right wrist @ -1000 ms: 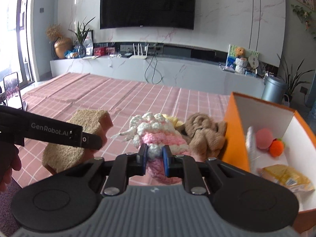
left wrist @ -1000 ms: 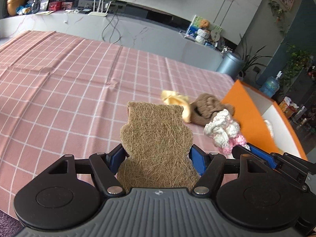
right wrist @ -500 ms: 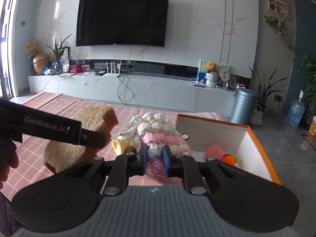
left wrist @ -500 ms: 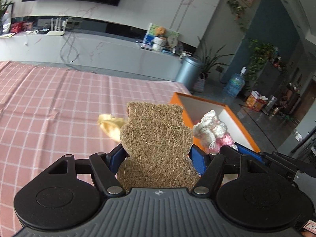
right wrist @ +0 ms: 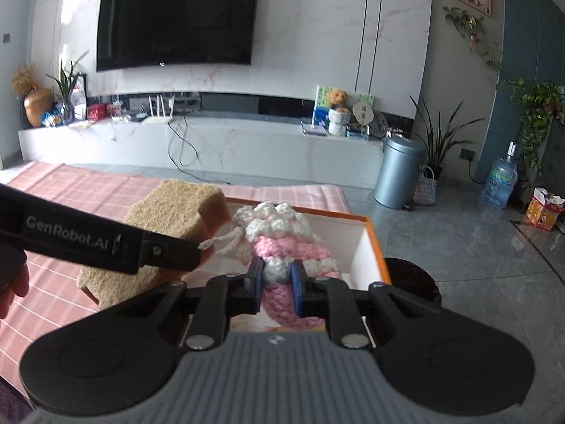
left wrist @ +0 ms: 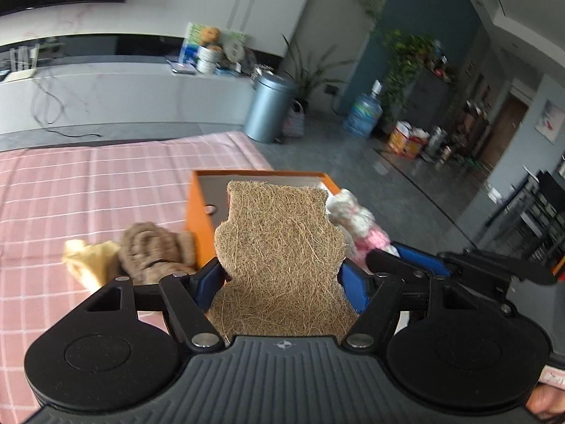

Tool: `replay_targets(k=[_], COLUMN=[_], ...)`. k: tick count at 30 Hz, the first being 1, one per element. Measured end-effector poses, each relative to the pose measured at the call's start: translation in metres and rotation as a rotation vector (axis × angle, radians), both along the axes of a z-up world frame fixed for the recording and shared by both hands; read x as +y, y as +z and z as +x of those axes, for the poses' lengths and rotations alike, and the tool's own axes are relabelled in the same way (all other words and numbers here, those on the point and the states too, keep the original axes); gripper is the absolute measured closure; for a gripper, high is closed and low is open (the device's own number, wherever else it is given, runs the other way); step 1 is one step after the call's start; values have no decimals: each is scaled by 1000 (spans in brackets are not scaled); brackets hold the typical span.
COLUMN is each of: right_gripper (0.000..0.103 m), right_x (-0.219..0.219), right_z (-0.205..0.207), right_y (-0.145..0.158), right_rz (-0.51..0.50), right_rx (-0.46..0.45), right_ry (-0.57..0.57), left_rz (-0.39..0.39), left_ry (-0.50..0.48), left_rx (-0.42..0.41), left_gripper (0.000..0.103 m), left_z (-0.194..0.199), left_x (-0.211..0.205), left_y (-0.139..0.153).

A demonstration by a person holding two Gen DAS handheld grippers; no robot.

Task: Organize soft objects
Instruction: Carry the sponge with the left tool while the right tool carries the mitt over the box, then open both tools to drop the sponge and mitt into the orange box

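My left gripper [left wrist: 280, 281] is shut on a wide tan loofah sponge [left wrist: 282, 251] with a peach back, held in front of the orange box [left wrist: 194, 219]. In the right wrist view the same loofah sponge [right wrist: 169, 219] hangs at the left, at the box's near left corner. My right gripper [right wrist: 277, 279] is shut on a pink and white crocheted pouch [right wrist: 286, 243], held above the white inside of the orange box [right wrist: 376, 247]. The crocheted pouch [left wrist: 360, 226] also shows beside the sponge in the left wrist view.
A brown knitted item [left wrist: 152, 247] and a yellow cloth [left wrist: 88, 258] lie on the pink checked tablecloth [left wrist: 88, 183] just left of the box. Beyond the table edge are grey floor, a metal bin [right wrist: 397, 173] and a water jug [right wrist: 499, 180]. A hand [right wrist: 12, 282] holds the left tool.
Both grippers have swung right and risen with their loads, from over the tablecloth to the orange box. The brown item and yellow cloth now lie to the left.
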State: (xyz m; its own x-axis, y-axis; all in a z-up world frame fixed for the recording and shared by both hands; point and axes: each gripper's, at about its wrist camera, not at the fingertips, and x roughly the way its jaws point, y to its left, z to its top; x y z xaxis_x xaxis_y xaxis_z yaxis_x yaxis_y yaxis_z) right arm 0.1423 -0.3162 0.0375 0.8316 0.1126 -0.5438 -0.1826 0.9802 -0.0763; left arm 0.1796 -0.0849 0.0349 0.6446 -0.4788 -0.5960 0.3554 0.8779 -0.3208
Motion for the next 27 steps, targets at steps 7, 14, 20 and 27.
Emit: replay_targets(k=[7,14,20,27], right_gripper=[89,89,88,86], right_x=[-24,-33,-35,-32], right_z=[37,71,90,103], right_y=[-17,-36,-55,-77], right_rz=[-56,-80,-104,-155], right_rx=[80,175,256,344], right_ry=[-2,24,41,70], left_rz=[89,221,308,364], left_ry=[-92,-139,-179,-216], left_rx=[38,58,60,76], left_gripper=[23,23,22,22], left_z=[36,58,71,85], left_x=[-41,-71,-86,-96], left_y=[-7,-25,-33,-44])
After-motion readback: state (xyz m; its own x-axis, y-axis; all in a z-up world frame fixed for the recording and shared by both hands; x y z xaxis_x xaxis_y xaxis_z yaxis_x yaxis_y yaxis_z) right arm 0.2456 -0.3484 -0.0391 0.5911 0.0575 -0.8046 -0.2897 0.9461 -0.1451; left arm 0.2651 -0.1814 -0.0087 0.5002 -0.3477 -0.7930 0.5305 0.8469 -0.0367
